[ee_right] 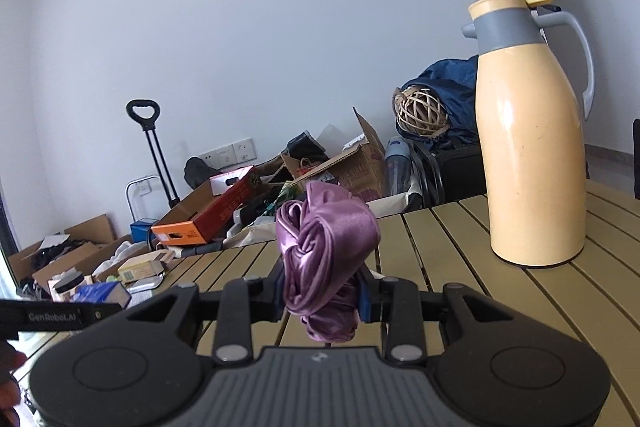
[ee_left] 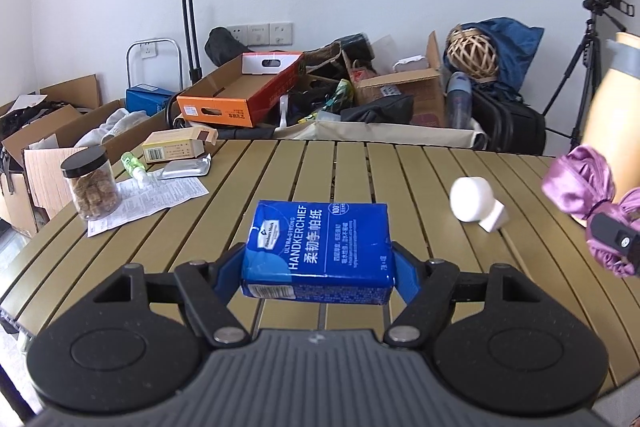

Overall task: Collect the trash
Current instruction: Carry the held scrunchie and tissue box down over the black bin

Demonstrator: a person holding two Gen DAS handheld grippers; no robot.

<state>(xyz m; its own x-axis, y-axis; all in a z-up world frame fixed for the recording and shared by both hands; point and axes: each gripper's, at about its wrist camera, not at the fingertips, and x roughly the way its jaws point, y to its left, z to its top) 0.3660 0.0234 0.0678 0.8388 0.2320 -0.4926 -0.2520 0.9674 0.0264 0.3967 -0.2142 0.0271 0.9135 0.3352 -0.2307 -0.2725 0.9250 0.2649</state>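
My left gripper (ee_left: 318,267) is shut on a blue pack of handkerchief tissues (ee_left: 320,247), held above the slatted olive table (ee_left: 400,163). My right gripper (ee_right: 322,293) is shut on a bunched purple satin cloth (ee_right: 326,251), also lifted off the table; that cloth (ee_left: 580,183) and the right gripper's dark tip show at the right edge of the left wrist view. A white round cap-like object (ee_left: 476,205) lies on the table right of the tissue pack. The tissue pack (ee_right: 104,293) appears small at the left of the right wrist view.
A cream thermos jug (ee_right: 532,147) stands on the table at right. On the table's left lie a black-lidded jar (ee_left: 92,187), a printed leaflet (ee_left: 160,195), a foil pack (ee_left: 186,169), a small green bottle (ee_left: 134,165) and a yellow carton (ee_left: 176,145). Boxes and bags crowd the floor behind.
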